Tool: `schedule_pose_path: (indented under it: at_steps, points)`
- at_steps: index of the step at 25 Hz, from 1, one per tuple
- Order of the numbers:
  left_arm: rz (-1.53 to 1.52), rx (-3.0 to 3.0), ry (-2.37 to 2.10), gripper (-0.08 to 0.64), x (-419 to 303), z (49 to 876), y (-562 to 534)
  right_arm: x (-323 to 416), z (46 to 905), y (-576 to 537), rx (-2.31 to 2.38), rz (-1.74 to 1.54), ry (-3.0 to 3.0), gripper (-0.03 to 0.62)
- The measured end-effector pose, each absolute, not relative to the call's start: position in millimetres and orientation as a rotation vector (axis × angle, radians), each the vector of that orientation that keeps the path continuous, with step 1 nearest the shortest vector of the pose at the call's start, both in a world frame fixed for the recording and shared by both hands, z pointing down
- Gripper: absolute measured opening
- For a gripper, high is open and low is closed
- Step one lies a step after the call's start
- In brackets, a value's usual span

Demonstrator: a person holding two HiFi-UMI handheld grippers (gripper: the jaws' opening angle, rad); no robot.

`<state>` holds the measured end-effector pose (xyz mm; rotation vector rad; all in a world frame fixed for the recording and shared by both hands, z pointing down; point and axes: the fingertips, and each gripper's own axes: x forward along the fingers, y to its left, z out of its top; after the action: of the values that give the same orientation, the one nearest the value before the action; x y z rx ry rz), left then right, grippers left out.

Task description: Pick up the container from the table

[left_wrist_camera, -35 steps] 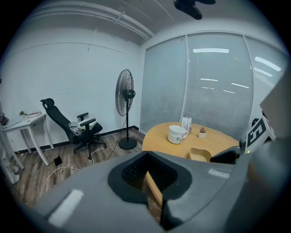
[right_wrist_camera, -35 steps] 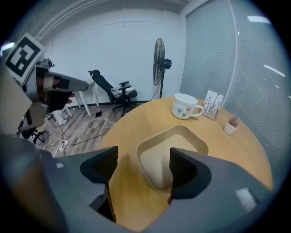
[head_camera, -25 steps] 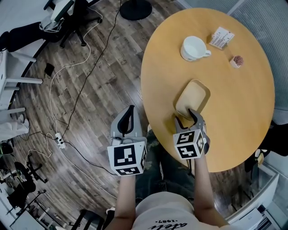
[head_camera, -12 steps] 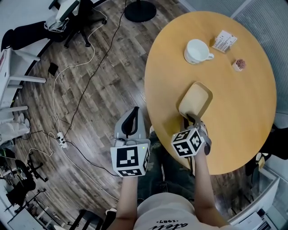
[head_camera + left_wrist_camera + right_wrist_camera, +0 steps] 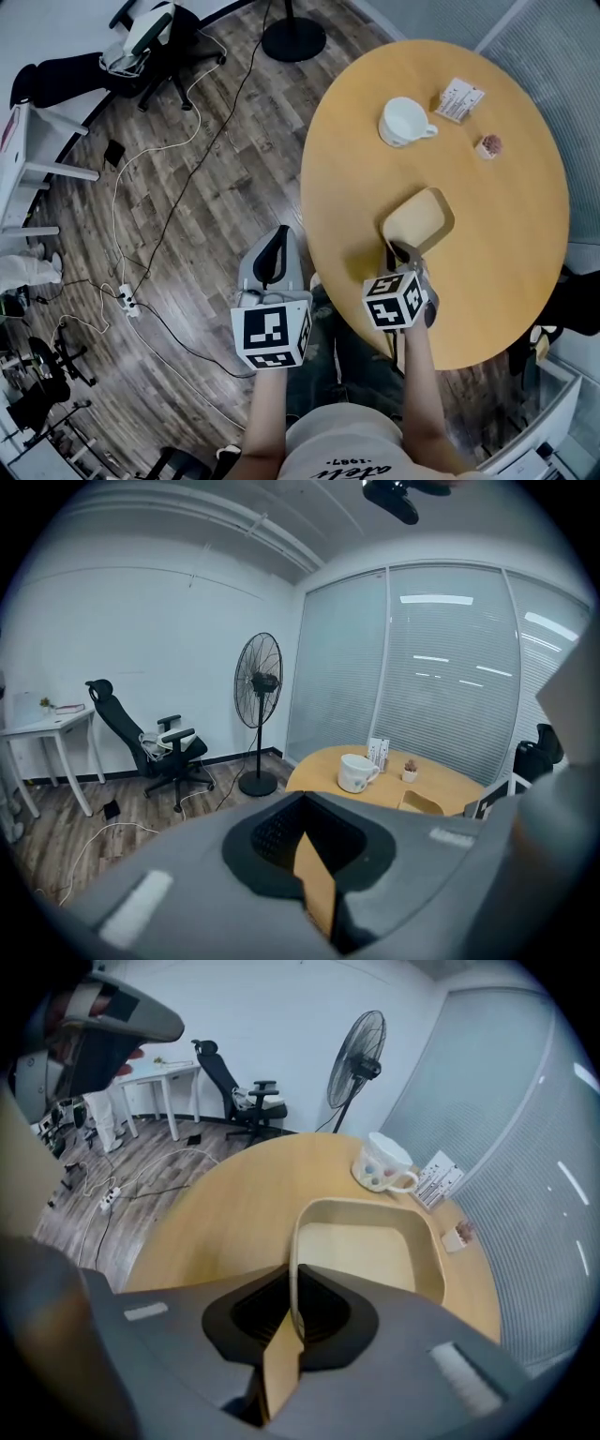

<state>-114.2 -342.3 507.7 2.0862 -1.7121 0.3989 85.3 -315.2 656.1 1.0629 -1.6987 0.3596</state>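
One shallow beige container (image 5: 419, 218) (rounded corners), rim in right gripper (image 5: 401, 251) jaws

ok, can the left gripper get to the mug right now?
Probably yes. The left gripper hangs over the floor beside the table, with bare tabletop between it and the mug; the container held by the right gripper sits off that line. Left fingers are shut, so they'd need opening.

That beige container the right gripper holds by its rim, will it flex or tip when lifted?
Probably stiff: the container wall shows no bend where the right gripper pinches it. Empty and thin-walled, so likely light. Held at one edge, it may tilt.
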Motion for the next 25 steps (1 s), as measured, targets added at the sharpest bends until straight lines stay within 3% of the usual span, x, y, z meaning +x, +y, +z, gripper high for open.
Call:
schedule_pose_path:
  at_steps: [25]
  points:
    - [0.170, 2.334, -1.900, 0.000, -98.4, 358.8, -385.7, 134.5, 396.6, -394.9, 1.819, 0.178, -2.110, 0.044]
